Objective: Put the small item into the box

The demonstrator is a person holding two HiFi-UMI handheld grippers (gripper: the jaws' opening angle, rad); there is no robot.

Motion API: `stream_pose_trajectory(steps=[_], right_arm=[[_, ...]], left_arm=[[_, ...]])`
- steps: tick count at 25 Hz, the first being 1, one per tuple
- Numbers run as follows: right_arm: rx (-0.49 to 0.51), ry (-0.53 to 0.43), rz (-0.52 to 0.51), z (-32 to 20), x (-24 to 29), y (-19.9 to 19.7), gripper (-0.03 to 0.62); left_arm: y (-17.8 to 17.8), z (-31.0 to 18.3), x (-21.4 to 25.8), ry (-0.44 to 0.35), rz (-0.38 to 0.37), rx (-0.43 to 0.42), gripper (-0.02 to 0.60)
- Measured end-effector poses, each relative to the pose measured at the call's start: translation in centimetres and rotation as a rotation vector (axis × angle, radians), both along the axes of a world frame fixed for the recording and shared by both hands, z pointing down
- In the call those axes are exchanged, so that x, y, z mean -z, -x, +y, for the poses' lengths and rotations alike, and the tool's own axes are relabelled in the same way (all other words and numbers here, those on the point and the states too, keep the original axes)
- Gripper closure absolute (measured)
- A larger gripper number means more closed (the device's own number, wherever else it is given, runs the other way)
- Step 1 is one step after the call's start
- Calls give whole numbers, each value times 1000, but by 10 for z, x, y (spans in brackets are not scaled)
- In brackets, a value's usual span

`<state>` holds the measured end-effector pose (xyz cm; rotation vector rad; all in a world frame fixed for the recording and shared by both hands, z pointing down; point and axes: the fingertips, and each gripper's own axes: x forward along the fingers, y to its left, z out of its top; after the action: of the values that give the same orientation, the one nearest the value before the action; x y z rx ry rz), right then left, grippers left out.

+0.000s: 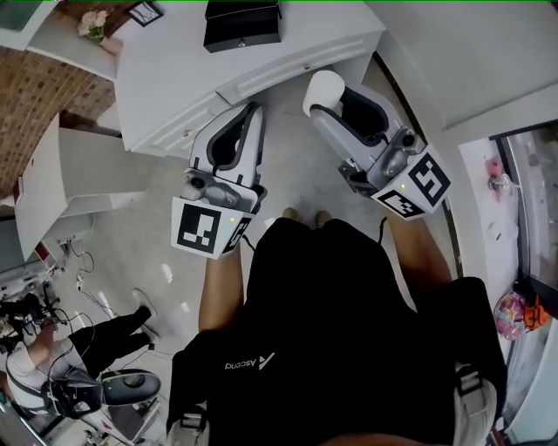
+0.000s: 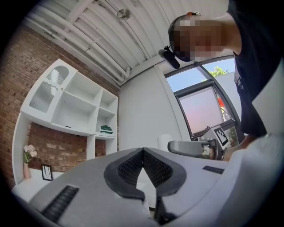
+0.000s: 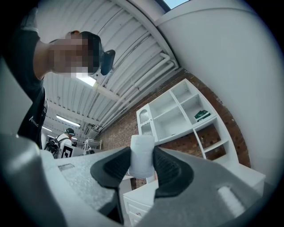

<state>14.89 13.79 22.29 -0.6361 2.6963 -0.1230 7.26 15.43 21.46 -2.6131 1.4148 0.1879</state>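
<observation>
The small item is a white cylinder (image 1: 323, 88), and my right gripper (image 1: 328, 103) is shut on it. In the right gripper view the cylinder (image 3: 142, 156) stands upright between the dark pads (image 3: 171, 170), which press on both its sides. My left gripper (image 1: 254, 111) is held beside it, shut, with nothing in its jaws; the left gripper view shows its pads (image 2: 155, 167) meeting at the tips. A black box (image 1: 242, 26) sits with its lid closed on the white desk (image 1: 166, 83) ahead of both grippers. The left gripper view also catches the right gripper (image 2: 191, 148) with the cylinder (image 2: 164, 141).
A white shelf unit (image 3: 177, 116) hangs on the brick wall above the desk. A flower vase (image 1: 94, 26) and a small picture frame (image 1: 145, 11) stand at the desk's far left. Another person (image 1: 83, 344) sits at lower left beside cables and gear. A window (image 2: 202, 104) is on the right.
</observation>
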Motion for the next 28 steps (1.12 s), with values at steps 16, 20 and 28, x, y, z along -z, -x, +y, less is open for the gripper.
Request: stream_pose_trajectory(steps=[16,20,28], right_arm=[[6,0,66,-59,-8,22,431],[-17,26,92,-102,-20,45,431],[-76,114,175,-194,-45,103,431]], left_arm=[[29,-56,-1,-43,5,58,583],[49,-96,-8,-48,-4,48,583],[96,-184,-23,-29,-5,2,583]])
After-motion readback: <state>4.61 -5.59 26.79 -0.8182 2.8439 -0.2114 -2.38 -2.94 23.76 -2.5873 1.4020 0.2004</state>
